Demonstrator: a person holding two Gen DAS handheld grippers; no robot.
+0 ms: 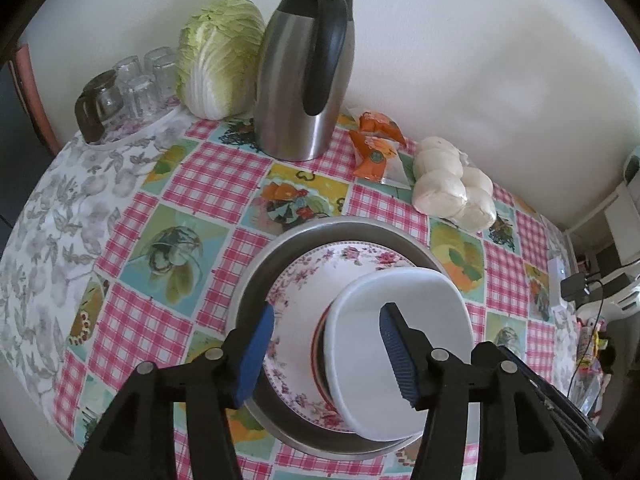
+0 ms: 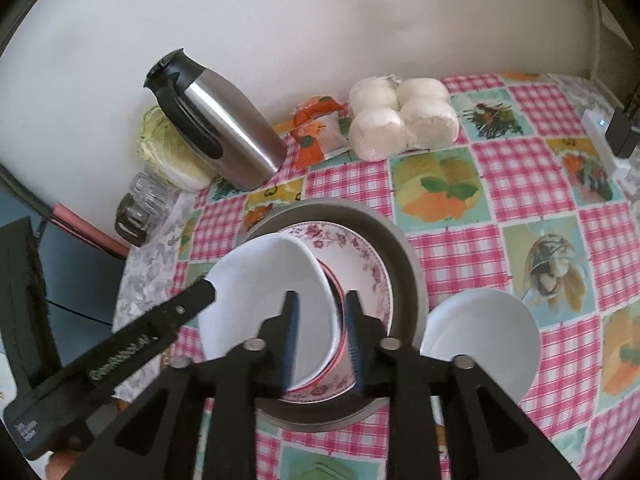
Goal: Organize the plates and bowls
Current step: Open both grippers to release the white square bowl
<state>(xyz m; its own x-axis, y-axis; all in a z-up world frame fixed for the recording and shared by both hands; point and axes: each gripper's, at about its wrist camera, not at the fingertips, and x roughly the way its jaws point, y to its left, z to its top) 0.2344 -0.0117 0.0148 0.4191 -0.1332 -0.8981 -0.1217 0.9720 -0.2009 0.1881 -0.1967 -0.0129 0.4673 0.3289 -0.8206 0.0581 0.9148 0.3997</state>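
Observation:
A metal pan [image 1: 264, 268] [image 2: 404, 256] on the checked tablecloth holds a floral plate [image 1: 304, 276] [image 2: 360, 252]. On the plate sits a red-rimmed bowl [image 1: 316, 344] [image 2: 335, 280], with a white bowl [image 1: 400, 292] [image 2: 260, 280] lying tilted on it. My left gripper [image 1: 328, 356] is open and straddles the white bowl's left rim, neither pad touching it. My right gripper [image 2: 322, 340] is open a little around the right rims of both bowls. One left-gripper finger [image 2: 192, 304] shows at the white bowl's edge. A second white bowl [image 2: 480, 332] rests on the table right of the pan.
Along the wall stand a steel thermos [image 1: 300, 80], a napa cabbage [image 1: 220, 56], upturned glasses [image 1: 140, 80] with a glass coffee pot [image 1: 96, 108], orange packets [image 1: 376, 144] and bagged white buns [image 1: 452, 184]. A white power strip [image 2: 600, 140] lies far right. The table edge drops off at left.

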